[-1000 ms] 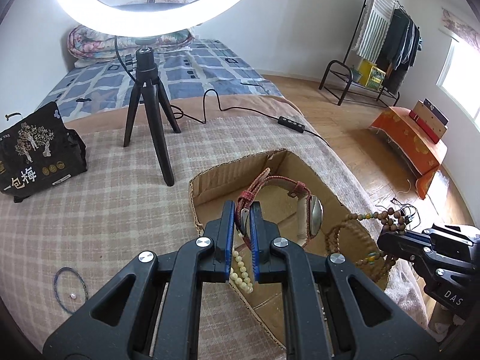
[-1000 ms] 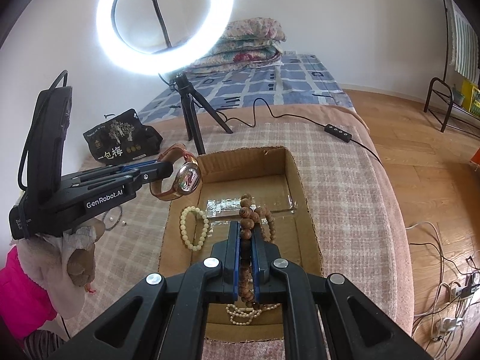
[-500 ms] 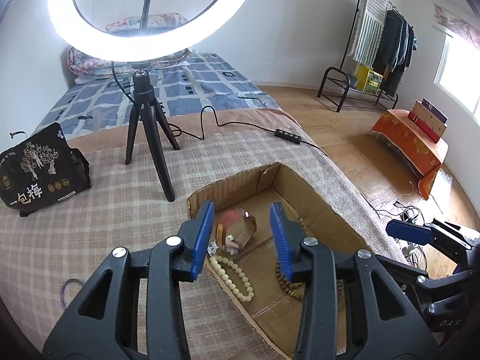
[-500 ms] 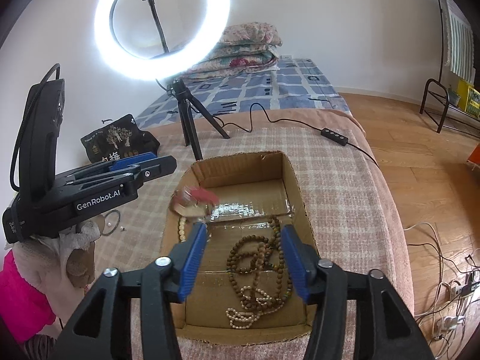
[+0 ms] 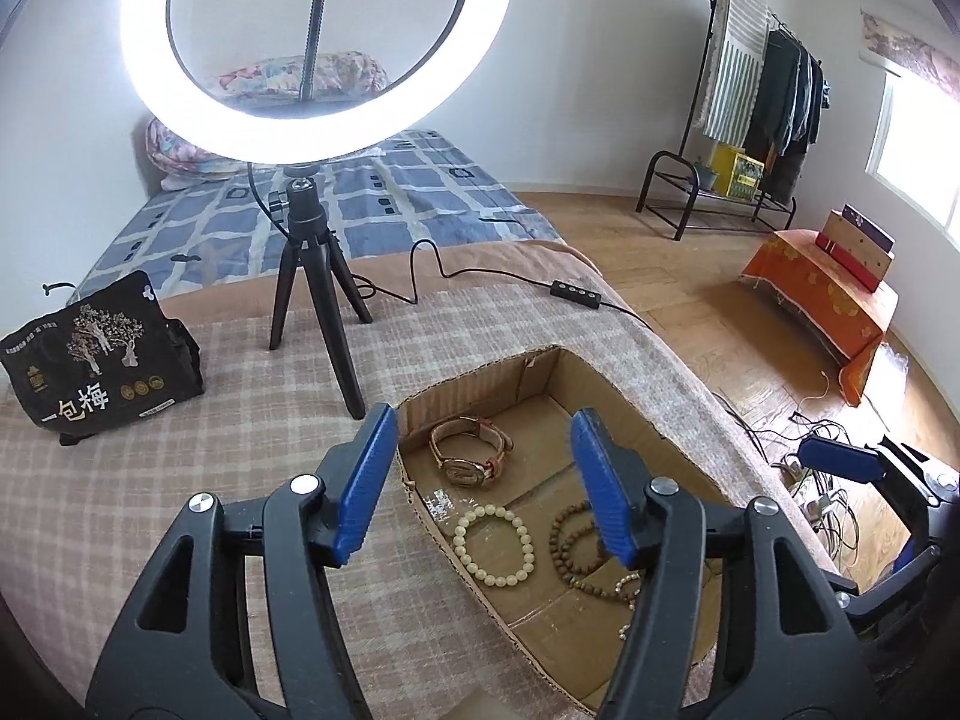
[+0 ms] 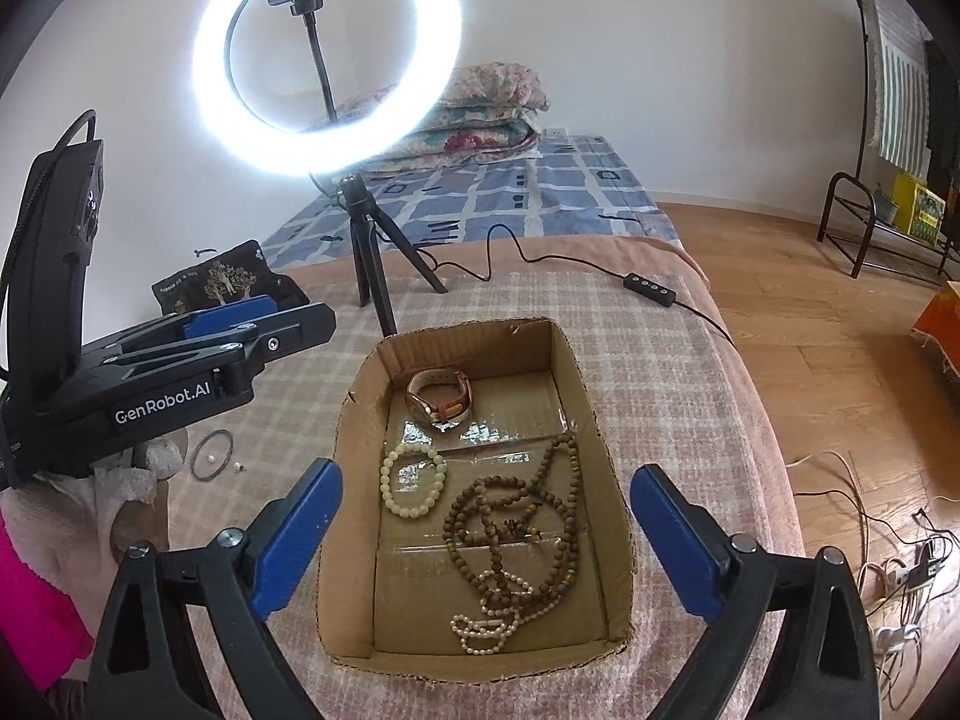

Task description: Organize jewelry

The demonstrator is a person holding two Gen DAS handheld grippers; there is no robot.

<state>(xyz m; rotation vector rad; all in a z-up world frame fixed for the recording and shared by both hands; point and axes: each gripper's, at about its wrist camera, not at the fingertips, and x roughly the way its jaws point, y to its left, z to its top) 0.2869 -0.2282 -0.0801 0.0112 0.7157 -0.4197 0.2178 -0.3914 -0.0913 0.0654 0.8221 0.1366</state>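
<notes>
In the cardboard box (image 6: 591,420) on the checked blanket (image 6: 672,372) we see the watch (image 6: 438,397) at the far end, the pale bead bracelet (image 6: 414,480) nearer and the brown bead strand (image 6: 516,528) beside it. Our right gripper (image 6: 486,546) and left gripper (image 5: 483,486) have just been opening; both stand released above the box, nothing between the jaws. The ring light (image 6: 327,51) stands behind the box.
</notes>
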